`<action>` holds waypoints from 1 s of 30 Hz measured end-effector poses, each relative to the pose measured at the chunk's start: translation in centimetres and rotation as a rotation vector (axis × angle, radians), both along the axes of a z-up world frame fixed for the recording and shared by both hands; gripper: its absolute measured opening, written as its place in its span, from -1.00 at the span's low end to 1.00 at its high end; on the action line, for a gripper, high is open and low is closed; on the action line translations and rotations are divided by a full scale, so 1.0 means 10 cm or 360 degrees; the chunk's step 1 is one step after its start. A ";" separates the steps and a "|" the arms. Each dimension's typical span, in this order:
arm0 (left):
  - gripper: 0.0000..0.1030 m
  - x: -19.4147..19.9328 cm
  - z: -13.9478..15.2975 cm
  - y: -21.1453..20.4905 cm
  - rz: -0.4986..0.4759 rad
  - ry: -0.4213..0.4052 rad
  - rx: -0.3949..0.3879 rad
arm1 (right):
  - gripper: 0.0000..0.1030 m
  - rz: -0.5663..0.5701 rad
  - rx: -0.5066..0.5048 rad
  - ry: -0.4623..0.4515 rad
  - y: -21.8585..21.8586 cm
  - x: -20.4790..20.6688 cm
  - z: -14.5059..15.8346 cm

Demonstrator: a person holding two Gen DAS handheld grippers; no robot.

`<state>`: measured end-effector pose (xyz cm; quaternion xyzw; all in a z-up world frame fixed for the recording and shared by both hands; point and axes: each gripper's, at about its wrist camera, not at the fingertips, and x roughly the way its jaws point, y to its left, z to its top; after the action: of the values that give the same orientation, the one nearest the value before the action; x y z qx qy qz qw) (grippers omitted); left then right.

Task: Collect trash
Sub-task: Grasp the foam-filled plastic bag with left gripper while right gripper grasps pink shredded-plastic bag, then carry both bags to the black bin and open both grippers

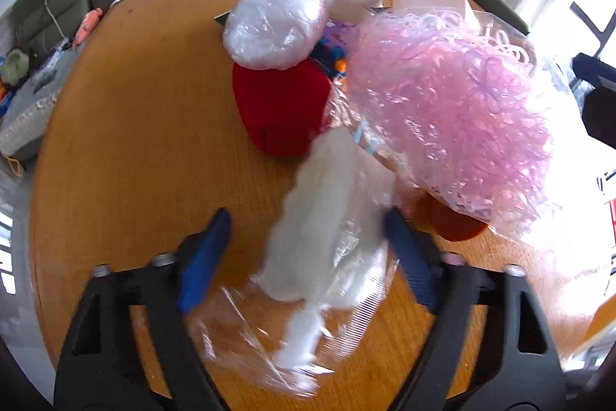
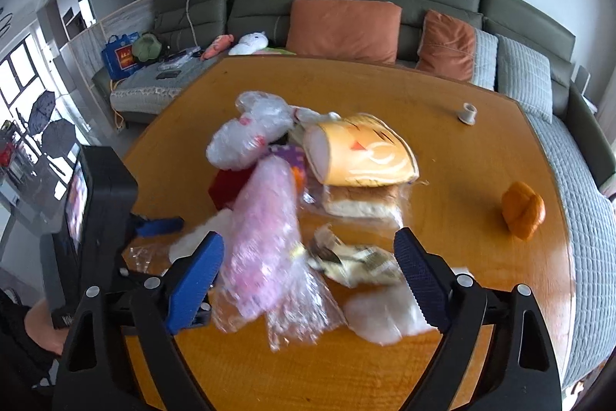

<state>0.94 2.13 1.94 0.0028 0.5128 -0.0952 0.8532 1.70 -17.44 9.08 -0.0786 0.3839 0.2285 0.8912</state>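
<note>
The left gripper [image 1: 308,222] has its blue fingers [image 1: 206,257] spread on either side of a clear bag of white fluff [image 1: 327,230] lying on the wooden tabletop [image 1: 134,141]; whether the pads press it cannot be told through the blur. The right gripper [image 2: 310,257] stands with fingers [image 2: 419,276] wide apart, a bag of pink shreds [image 2: 265,237] between them against the left finger, grip uncertain. Behind it the trash heap holds a yellow paper cup [image 2: 362,156], wrapped bread [image 2: 358,203] and a crumpled clear bag [image 2: 246,137].
</note>
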 end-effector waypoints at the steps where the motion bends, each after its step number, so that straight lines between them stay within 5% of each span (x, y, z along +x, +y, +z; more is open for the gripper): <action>1: 0.03 0.00 0.01 -0.02 -0.0014 0.0001 -0.0012 | 0.76 0.0023 0.0002 0.0010 0.04 0.02 0.00; 4: -0.08 -0.04 0.02 -0.05 -0.0037 -0.0010 -0.0014 | 0.68 0.0097 -0.0041 0.0017 0.21 0.06 -0.03; 13: -0.16 -0.19 0.21 0.10 0.0047 -0.0053 -0.0086 | -0.47 0.0133 -0.0083 0.0171 0.39 0.27 -0.30; 20: -0.16 -0.51 0.41 0.43 0.0133 -0.0150 -0.0155 | -0.51 0.0156 0.0081 0.0073 0.41 -0.04 -0.01; 30: -0.16 -0.90 0.69 1.39 0.0278 -0.0231 -0.0240 | -0.50 0.0170 0.0224 0.0070 1.01 -0.40 0.28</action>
<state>-8.05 16.07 8.79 -0.0992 0.4395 -0.0582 0.8909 -2.32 -7.32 11.88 -0.0313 0.3816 0.3038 0.8724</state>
